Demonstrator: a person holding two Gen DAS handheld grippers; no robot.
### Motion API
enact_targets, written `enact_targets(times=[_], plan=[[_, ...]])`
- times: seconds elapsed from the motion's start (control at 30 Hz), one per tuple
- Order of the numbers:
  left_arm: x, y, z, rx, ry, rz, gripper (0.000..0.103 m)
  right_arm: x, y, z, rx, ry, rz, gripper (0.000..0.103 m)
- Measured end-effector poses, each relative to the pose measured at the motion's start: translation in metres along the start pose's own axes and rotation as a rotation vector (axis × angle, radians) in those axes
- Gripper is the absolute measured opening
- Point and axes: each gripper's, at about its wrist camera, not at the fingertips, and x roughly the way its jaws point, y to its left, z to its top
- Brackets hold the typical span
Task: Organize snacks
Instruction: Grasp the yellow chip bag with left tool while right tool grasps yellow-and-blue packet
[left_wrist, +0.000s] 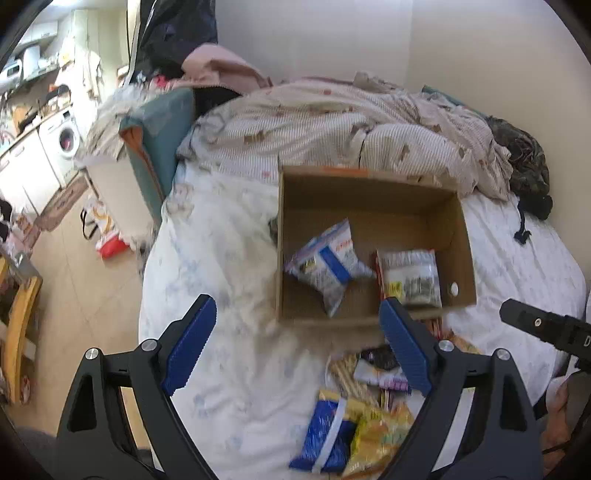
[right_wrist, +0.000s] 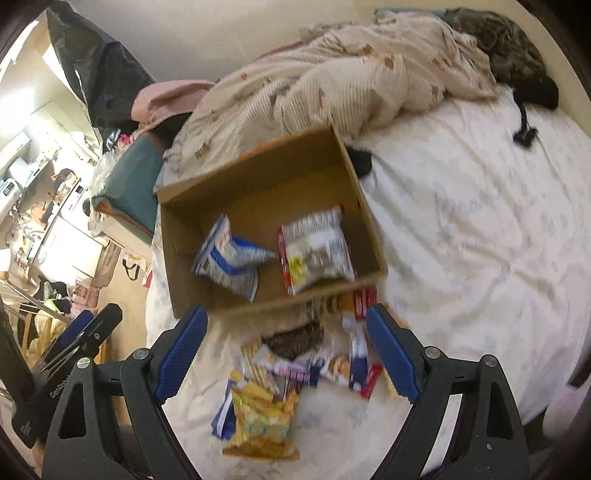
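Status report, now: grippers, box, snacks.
Left gripper and right gripper both open, empty. Cardboard box holds two packets; snack pile on the bed in front of it. Nothing blocking the pile.

Lived-in home bedroom: rumpled bed (left_wrist: 236, 332), washing machine (left_wrist: 66, 142) beyond.
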Motion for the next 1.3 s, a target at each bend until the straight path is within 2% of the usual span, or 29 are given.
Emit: enact_targets(times=[0.1,0.23,0.33,0.43,0.57,0.7,0.8,0.87,0.93,1.0,1.17,1.23,1.3], plan=[[0.010,0.005,-0.014,-0.037,0.093,-0.011,0.088,0.003,-0.005,-0.012,0.036,0.039,0.022,0.090],[0.037,0.005,-0.042,-0.088,0.294,-0.090,0.088,0.009,-0.010,-0.023,0.055,0.074,0.018,0.090],[0.056,-0.011,-0.066,-0.064,0.431,-0.156,0.088,0.012,-0.011,-0.024,0.059,0.089,0.003,0.090],[0.061,-0.037,-0.083,0.003,0.478,-0.205,0.088,0.015,-0.013,-0.025,0.063,0.103,-0.006,0.090],[0.074,-0.074,-0.106,0.124,0.528,-0.186,0.088,0.016,-0.017,-0.024,0.065,0.105,-0.028,0.090],[0.091,-0.094,-0.122,0.167,0.557,-0.161,0.084,0.013,-0.023,-0.022,0.076,0.098,-0.033,0.090],[0.100,-0.102,-0.131,0.172,0.591,-0.159,0.066,0.011,-0.029,-0.021,0.101,0.093,-0.033,0.090],[0.100,-0.105,-0.134,0.184,0.597,-0.149,0.065,0.011,-0.033,-0.021,0.118,0.093,-0.033,0.090],[0.096,-0.106,-0.134,0.196,0.587,-0.150,0.050,0.011,-0.035,-0.021,0.126,0.095,-0.033,0.090],[0.090,-0.107,-0.131,0.201,0.592,-0.172,0.043,0.013,-0.035,-0.020,0.127,0.098,-0.035,0.090],[0.058,-0.089,-0.104,0.158,0.552,-0.222,0.042,0.017,-0.032,-0.021,0.114,0.110,-0.034,0.090],[0.044,-0.077,-0.088,0.142,0.519,-0.209,0.042,0.021,-0.031,-0.023,0.109,0.120,-0.039,0.090],[0.034,-0.055,-0.069,0.130,0.465,-0.161,0.042,0.028,-0.028,-0.026,0.107,0.145,-0.038,0.090]])
